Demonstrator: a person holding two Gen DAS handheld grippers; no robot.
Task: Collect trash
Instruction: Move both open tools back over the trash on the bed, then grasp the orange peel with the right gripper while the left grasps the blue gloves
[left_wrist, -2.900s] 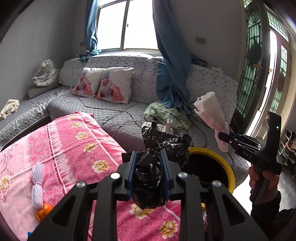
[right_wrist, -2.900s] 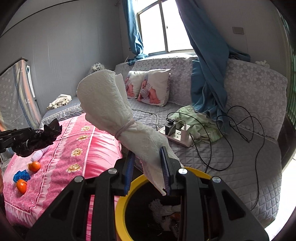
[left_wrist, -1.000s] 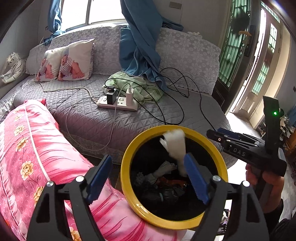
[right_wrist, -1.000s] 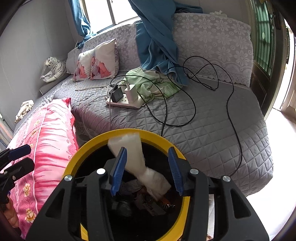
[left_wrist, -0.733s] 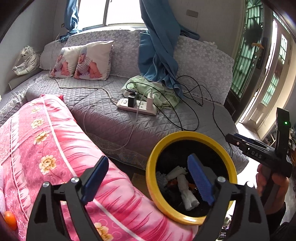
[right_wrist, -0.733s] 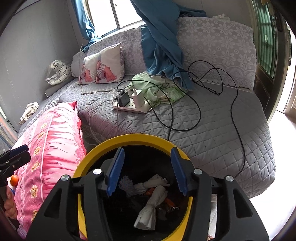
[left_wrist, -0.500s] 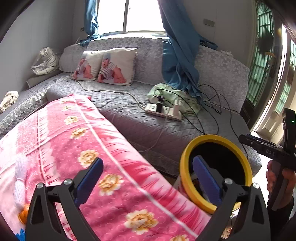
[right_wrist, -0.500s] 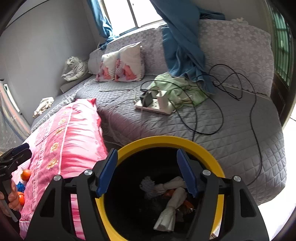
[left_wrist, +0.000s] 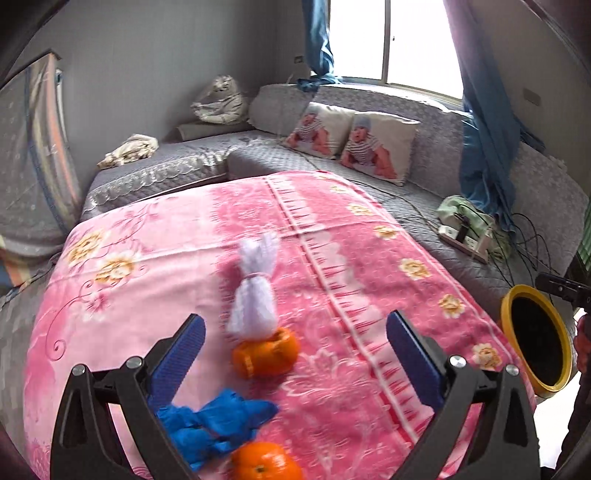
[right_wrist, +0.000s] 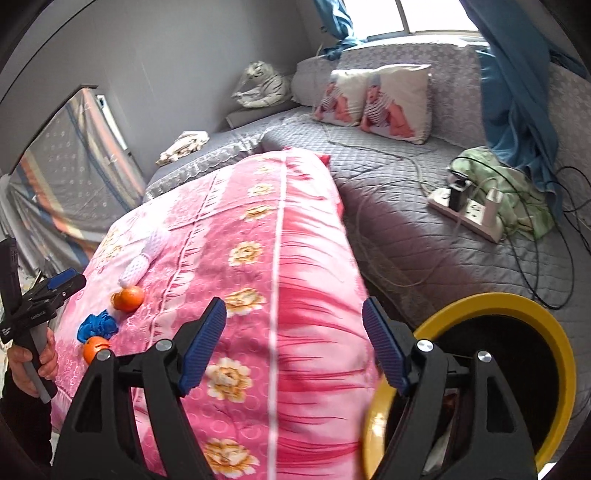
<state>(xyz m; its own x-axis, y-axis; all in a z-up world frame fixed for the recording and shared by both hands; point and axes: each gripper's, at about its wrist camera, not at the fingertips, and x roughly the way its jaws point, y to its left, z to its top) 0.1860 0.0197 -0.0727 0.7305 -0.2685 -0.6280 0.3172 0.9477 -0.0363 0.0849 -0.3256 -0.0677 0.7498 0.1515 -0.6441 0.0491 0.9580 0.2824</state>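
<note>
pink blanket (left_wrist: 332, 240) holds a white bundle (left_wrist: 255, 295), blue wrapper (left_wrist: 214, 424), two oranges (left_wrist: 266, 352); both grippers (left_wrist: 291, 354) (right_wrist: 295, 343) wide, empty; bin (right_wrist: 517, 306) waits.

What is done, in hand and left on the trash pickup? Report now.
Done: the black bag and white paper roll held earlier went into the yellow-rimmed black bin. In hand: nothing; the left gripper and right gripper are empty, their jaws having just been opening. Left on the pink floral blanket: a white tied bundle, an orange peel-like shell, a crumpled blue scrap and a whole orange.
</note>
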